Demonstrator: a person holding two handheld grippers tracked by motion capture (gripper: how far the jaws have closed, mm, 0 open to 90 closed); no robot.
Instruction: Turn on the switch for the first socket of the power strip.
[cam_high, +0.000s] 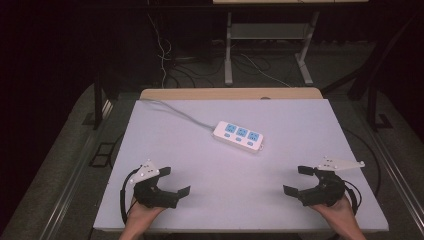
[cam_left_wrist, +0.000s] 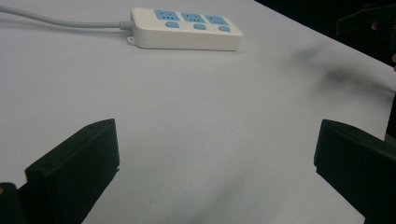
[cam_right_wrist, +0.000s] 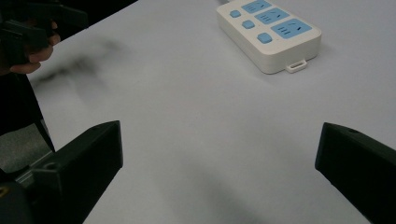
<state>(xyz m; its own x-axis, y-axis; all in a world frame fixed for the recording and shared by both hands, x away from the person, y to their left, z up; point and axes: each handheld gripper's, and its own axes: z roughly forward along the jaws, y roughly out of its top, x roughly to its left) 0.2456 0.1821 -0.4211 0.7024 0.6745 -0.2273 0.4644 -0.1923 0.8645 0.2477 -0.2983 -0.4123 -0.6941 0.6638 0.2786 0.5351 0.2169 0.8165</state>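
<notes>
Your left gripper (cam_high: 175, 180) and right gripper (cam_high: 298, 180) sit nearest, low over the near edge of the table (cam_high: 300, 125), one toward each near corner and well apart. Each is held in a hand entering from below: your left hand (cam_high: 142, 215), your right hand (cam_high: 332, 209). Both pairs of jaws stand wide open and hold nothing; in the left gripper view (cam_left_wrist: 215, 158) and the right gripper view (cam_right_wrist: 219, 158) bare tabletop lies between the black jaws.

Power strip (cam_high: 238, 136): white, with three blue sockets and three blue buttons, lying flat near the middle of the table, farther from you than both grippers and roughly between them. It is touched by neither gripper. It appears at the top of the left gripper view (cam_left_wrist: 187, 29) and at the upper right of the right gripper view (cam_right_wrist: 268, 35). No object lies on the table between either gripper and the strip.

Cord (cam_high: 175, 111): grey, leaving the strip's left end and running across the table to its far left corner; also seen in the left gripper view (cam_left_wrist: 60, 22).

Surroundings: beyond the far edge, a dark floor with loose cables (cam_high: 165, 55) and the white legs of another table (cam_high: 229, 50).
</notes>
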